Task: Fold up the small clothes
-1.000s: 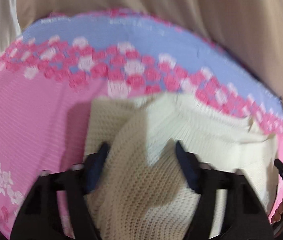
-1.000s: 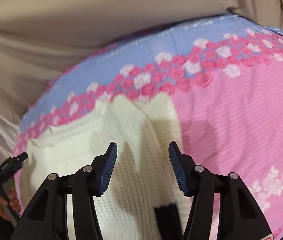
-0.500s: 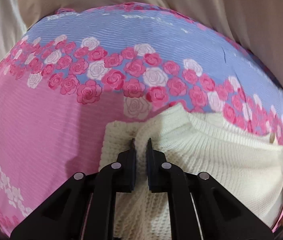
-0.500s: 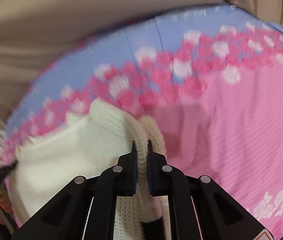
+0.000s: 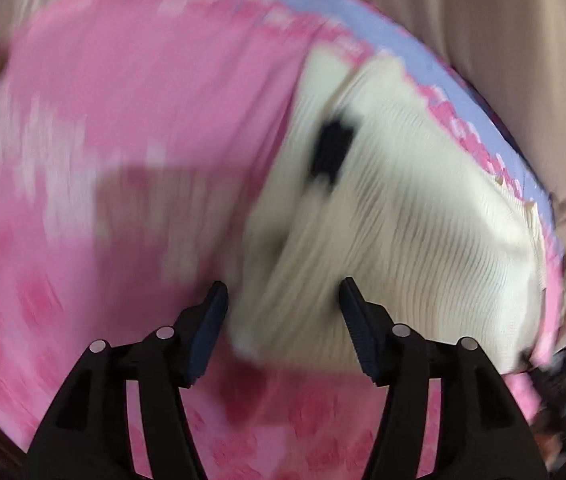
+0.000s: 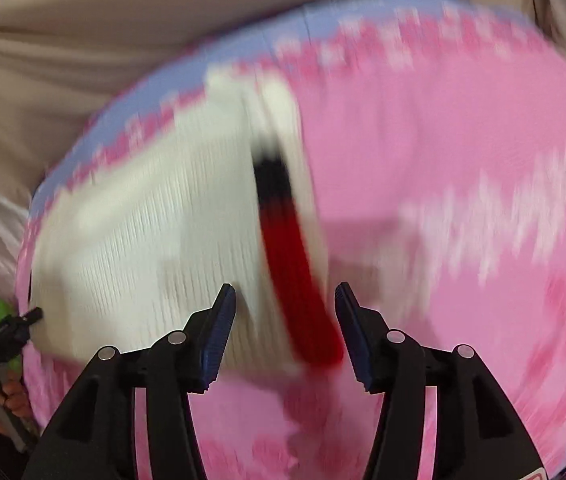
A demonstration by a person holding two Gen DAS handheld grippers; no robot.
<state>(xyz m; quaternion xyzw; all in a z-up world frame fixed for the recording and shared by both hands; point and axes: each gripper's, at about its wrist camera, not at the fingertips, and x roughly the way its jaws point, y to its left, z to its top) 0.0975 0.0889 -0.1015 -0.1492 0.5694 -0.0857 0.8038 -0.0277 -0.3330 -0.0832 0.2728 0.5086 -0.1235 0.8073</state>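
Cream knit sweater [image 5: 403,216], folded, motion-blurred

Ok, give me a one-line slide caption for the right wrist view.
Right gripper, fingers just reopened, above the cream knit sweater with its red-and-black stripe on the pink floral sheet.

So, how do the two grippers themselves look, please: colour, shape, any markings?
Both look alike. The left gripper and the right gripper have black, angular plastic arms with round silver rivets. Each finger ends in a dark blue ribbed pad. A small red marking shows at the right gripper's lower edge. No cables are visible.
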